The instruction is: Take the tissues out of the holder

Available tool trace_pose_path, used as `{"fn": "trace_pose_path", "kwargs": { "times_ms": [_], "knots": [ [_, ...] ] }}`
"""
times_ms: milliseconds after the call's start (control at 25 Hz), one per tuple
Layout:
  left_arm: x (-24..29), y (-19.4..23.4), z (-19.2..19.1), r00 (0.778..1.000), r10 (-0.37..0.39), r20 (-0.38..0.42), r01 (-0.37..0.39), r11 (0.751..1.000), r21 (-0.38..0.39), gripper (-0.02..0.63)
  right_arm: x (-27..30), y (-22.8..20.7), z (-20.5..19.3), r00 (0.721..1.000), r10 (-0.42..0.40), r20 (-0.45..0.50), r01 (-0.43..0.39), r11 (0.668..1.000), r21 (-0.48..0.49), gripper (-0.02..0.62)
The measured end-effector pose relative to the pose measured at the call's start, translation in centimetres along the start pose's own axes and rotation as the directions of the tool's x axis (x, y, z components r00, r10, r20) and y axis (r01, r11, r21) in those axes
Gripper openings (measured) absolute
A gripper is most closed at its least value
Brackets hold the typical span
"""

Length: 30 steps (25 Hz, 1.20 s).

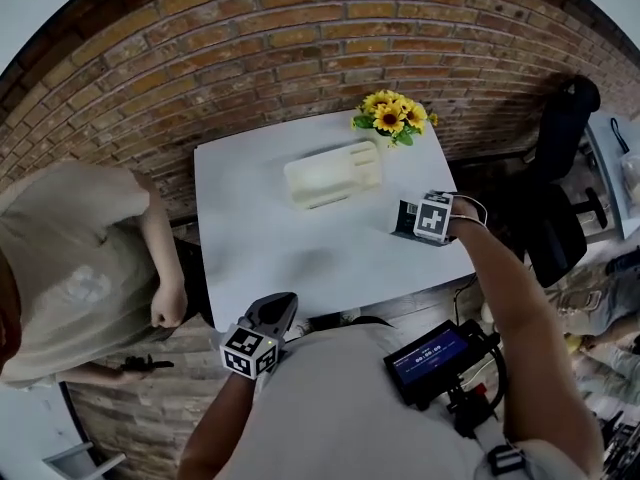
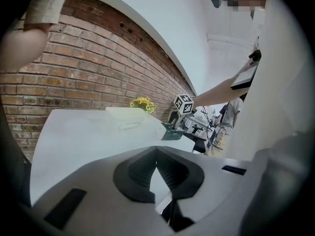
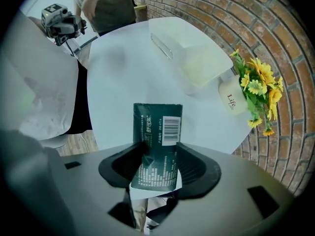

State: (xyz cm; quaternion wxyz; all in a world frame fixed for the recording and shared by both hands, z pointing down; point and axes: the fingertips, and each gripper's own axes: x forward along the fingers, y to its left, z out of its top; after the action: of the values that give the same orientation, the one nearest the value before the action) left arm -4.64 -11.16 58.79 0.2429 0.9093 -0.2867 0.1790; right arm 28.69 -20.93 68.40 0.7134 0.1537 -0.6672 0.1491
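A dark green tissue pack (image 3: 157,132) with a barcode stands between the pads of my right gripper (image 3: 160,149), which is shut on it. In the head view this gripper (image 1: 408,220) holds the pack (image 1: 402,218) low over the white table's (image 1: 260,238) right edge. The cream tissue holder (image 1: 335,173) lies at the table's middle, apart from the pack; it also shows as a pale box (image 3: 199,63) ahead of the right gripper. My left gripper (image 1: 275,313) hangs off the table's near edge by my body, its jaws (image 2: 156,151) shut with nothing in them.
Sunflowers (image 1: 392,116) in a white pot (image 3: 231,97) stand at the far right corner of the table. A person in a pale shirt (image 1: 80,268) stands at the left. A black office chair (image 1: 555,168) is on the right, and a brick wall (image 1: 300,38) is behind.
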Motion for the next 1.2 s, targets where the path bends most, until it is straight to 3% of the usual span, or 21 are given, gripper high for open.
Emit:
{"fn": "trace_pose_path", "kwargs": {
  "times_ms": [360, 720, 840, 880, 1040, 1200],
  "knots": [
    [0.5, 0.7, 0.8, 1.0, -0.018, 0.007, 0.018, 1.0, 0.015, 0.008, -1.6, -0.9, -0.2, 0.997, -0.063, 0.041, 0.063, 0.998, 0.001, 0.202],
    [1.6, 1.5, 1.1, 0.999, -0.037, 0.022, 0.037, 0.999, 0.014, 0.008, -5.1, -1.3, 0.8, 0.972, -0.163, 0.17, 0.155, 0.986, 0.055, 0.193],
    [1.7, 2.0, 1.8, 0.999, -0.036, 0.034, 0.035, 0.999, 0.019, 0.008, -6.7, -1.8, 2.0, 0.942, -0.228, 0.245, 0.208, 0.973, 0.104, 0.032],
    [1.7, 2.1, 2.0, 0.999, -0.035, 0.038, 0.034, 0.999, 0.02, 0.008, -7.3, -1.9, 2.5, 0.93, -0.242, 0.278, 0.214, 0.969, 0.127, 0.015],
    [1.5, 2.4, 2.9, 0.998, -0.028, 0.055, 0.027, 0.999, 0.019, 0.008, -9.5, -0.9, 4.6, 0.877, -0.25, 0.41, 0.18, 0.963, 0.201, 0.008],
    [1.5, 2.7, 3.4, 0.997, -0.023, 0.07, 0.021, 1.0, 0.023, 0.008, -11.5, 0.4, 6.8, 0.79, -0.251, 0.559, 0.095, 0.951, 0.294, 0.008]
  ]
}}
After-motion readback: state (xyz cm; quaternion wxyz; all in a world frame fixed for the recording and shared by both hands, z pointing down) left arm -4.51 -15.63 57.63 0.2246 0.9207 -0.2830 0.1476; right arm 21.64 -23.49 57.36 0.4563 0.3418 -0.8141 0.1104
